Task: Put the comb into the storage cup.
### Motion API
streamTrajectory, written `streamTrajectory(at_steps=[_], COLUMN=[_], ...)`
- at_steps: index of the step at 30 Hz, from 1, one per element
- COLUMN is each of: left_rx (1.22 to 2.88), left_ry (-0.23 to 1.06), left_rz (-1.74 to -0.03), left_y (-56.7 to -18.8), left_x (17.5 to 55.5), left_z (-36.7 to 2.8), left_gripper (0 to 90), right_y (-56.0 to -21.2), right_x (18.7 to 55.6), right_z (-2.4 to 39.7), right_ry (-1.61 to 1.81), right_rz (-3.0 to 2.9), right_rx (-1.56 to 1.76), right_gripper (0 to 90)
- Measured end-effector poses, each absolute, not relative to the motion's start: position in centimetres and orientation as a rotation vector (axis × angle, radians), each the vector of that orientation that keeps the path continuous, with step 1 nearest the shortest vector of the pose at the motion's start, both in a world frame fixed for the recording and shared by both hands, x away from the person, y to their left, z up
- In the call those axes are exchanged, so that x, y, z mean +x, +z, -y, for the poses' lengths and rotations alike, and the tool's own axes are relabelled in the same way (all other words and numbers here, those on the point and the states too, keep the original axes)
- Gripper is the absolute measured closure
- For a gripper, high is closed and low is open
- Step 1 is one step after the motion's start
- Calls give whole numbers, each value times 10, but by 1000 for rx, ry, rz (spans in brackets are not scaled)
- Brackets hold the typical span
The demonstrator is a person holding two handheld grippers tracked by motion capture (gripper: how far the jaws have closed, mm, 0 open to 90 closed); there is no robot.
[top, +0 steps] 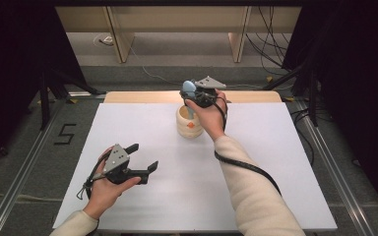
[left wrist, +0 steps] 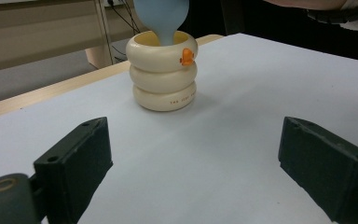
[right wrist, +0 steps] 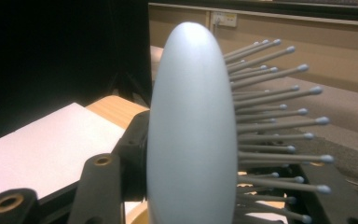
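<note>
hairbrush going handle-first into the ringed holder

while the right tongs (top: 193,94) hold the pale blue hairbrush (top: 189,89) over the far middle of the white bench (top: 256,196), its handle already reaches down into the mouth of the cream holder (top: 189,123). in the right gripper view the jaws stand narrow, clamped on the brush head (right wrist: 191,130), one pad against its smooth rounded back and the other on the bristle side, where thin pins with ball tips (right wrist: 279,121) fan out. in the left gripper view the brush neck (left wrist: 161,21) drops inside the rim of the holder (left wrist: 163,77), which looks like three stacked rings with a small orange mark near the top.

the brush seems light and made of stiff plastic, so it should not sag in the grip. its domed back looks glossy and likely slippery, and the pins will bend under pressure, so a hold across the head is apt to twist or slide if squeezed unevenly. the flat sides of the head, or the neck just below it, would probably give a steadier hold. the holder appears to be glazed ceramic or hard plastic: rigid, fairly heavy for its size, possibly breakable, and able to tip if the handle knocks the rim sideways.

the left tongs (top: 145,160) rest low over the near left of the bench, jaws wide apart and empty, well apart from the holder and pointed towards it.
</note>
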State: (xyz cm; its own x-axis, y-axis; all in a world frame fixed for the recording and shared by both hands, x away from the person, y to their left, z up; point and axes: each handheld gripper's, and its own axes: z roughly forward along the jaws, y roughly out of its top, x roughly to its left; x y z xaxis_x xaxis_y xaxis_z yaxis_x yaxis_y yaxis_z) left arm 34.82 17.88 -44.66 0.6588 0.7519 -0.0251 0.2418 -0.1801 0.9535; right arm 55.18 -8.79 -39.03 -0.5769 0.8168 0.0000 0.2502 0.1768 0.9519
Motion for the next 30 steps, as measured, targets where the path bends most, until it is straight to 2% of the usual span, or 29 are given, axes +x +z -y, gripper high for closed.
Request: streamTrajectory(at_steps=[13, 23, 30], left_rx=[1741, 1740, 1739], left_ry=[557, 557, 558], left_rz=[-802, -800, -803], left_y=[-447, -447, -447], left_x=[348, 348, 348], left_z=[-178, -178, -178], left_gripper=[96, 97, 97], right_y=[-390, -391, -390], right_x=[554, 557, 559], right_z=[91, 94, 97], right_ry=[1394, 1363, 1352], right_rz=[-1937, -1951, -1957], right_rx=[1009, 1057, 1069], right_gripper=[455, 249, 172])
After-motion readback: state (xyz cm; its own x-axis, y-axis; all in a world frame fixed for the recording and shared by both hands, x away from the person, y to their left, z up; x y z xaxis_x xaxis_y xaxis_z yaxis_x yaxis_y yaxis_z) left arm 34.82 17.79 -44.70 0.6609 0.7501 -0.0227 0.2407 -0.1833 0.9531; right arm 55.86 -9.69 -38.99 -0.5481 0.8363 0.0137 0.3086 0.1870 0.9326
